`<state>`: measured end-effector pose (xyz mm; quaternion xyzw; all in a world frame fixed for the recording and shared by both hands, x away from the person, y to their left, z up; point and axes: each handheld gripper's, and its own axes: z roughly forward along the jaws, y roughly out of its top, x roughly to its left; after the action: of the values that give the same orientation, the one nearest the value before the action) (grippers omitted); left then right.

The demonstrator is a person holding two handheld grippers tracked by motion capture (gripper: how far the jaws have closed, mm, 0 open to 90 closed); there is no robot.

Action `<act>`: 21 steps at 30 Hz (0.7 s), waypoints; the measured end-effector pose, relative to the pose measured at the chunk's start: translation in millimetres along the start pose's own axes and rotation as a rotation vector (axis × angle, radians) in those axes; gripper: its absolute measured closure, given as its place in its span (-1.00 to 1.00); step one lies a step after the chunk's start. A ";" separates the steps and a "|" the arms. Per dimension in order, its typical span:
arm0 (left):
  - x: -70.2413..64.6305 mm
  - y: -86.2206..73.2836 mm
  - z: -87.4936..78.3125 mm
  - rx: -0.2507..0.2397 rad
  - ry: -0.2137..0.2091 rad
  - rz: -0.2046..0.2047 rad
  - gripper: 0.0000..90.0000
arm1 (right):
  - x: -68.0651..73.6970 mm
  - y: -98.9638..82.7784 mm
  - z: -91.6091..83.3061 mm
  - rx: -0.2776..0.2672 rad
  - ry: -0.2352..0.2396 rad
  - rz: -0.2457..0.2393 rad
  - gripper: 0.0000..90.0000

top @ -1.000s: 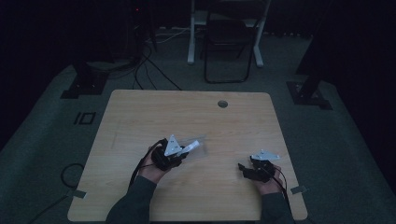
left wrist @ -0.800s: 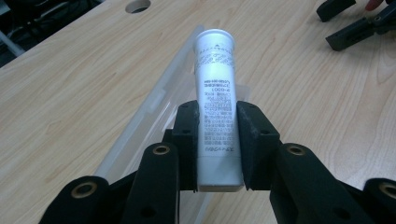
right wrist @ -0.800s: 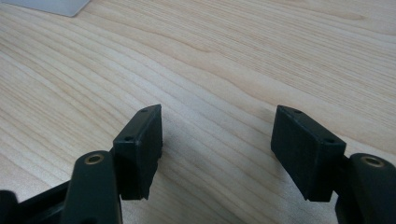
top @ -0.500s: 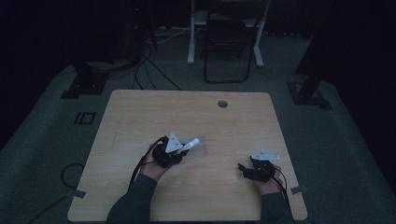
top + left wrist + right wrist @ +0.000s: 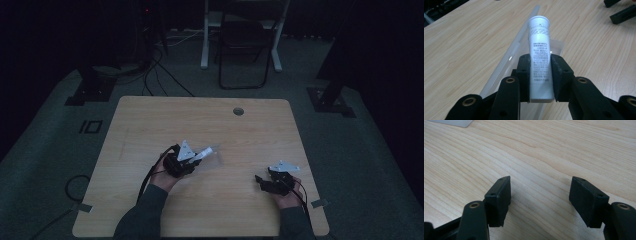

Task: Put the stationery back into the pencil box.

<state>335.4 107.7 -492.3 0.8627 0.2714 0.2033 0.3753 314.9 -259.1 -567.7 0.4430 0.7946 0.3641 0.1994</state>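
My left gripper [image 5: 540, 61] is shut on a white printed tube [image 5: 539, 45], which sticks out forward between the pads with its round cap end away from me. Under the tube a clear plastic sleeve [image 5: 510, 58] lies on the wooden table [image 5: 461, 45]. From above, the left gripper [image 5: 196, 158] sits left of the table's middle, and the tube [image 5: 204, 154] points right over the pale sleeve [image 5: 214, 150]. My right gripper [image 5: 540, 192] stands open just over bare wood, nothing between its jaws. It is near the right front of the table [image 5: 260, 179].
A round cable hole [image 5: 238, 111] is in the table's far edge region. A dark chair [image 5: 245, 50] and white desk legs [image 5: 205, 45] stand beyond the table. Cables [image 5: 165, 75] and stand feet [image 5: 330, 100] lie on the floor around it.
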 end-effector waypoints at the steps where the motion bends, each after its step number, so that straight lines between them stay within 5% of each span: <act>1: 0.3 -0.2 0.5 0.000 0.001 -0.003 0.58 | 0.0 0.0 0.0 0.000 0.000 0.000 -0.25; 21: 5.0 -4.9 9.1 0.021 0.014 -0.013 0.58 | -0.2 -0.8 -0.7 -0.002 -0.001 0.000 -0.25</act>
<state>342.7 108.7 -501.1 0.8632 0.2818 0.2043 0.3657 314.1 -259.8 -567.8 0.4430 0.7941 0.3649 0.2001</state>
